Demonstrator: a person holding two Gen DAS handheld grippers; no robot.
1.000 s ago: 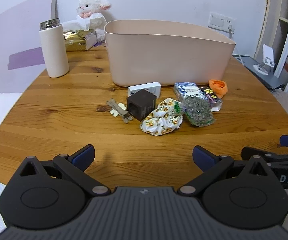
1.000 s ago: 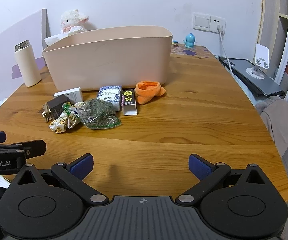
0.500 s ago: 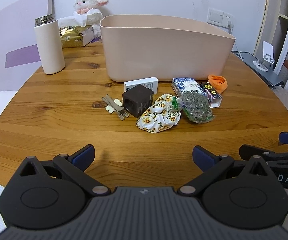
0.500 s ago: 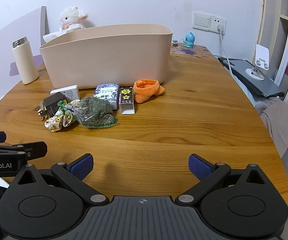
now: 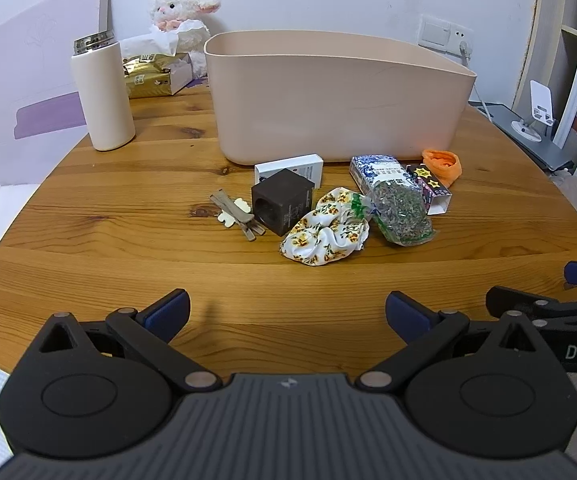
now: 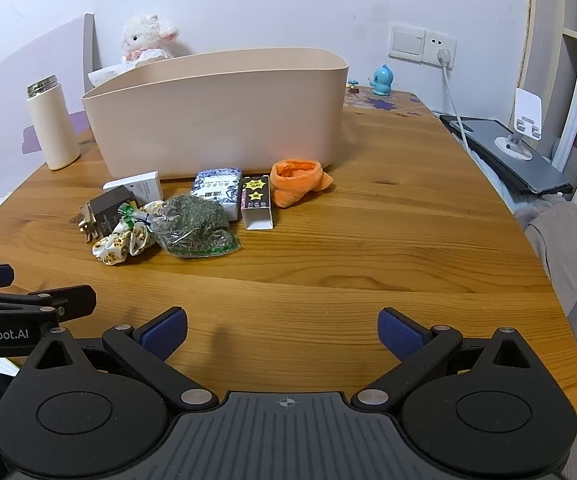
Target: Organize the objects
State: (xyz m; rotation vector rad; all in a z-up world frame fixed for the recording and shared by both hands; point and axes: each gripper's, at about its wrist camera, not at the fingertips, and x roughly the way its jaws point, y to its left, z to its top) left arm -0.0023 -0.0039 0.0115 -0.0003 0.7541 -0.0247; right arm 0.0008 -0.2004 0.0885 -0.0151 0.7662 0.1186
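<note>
With both our left gripper (image 5: 286, 310) and right gripper (image 6: 282, 330) wide open and empty, we judge the floral scrunchie (image 5: 324, 229) ahead soft, light, best pinched across its bunched middle.

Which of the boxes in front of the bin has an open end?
The dark box with yellow stars, beside the orange cloth; its white end facing the grippers gapes open. The white box and blue patterned box look closed.

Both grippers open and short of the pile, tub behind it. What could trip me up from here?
1. The clear bag of dried green herbs lies against the floral fabric scrunchie; grabbing one may drag the other.
2. The thin flat hair clips beside the dark brown cube may slip from the fingers.
3. The tall-walled beige plastic tub needs a high lift to clear its rim.
</note>
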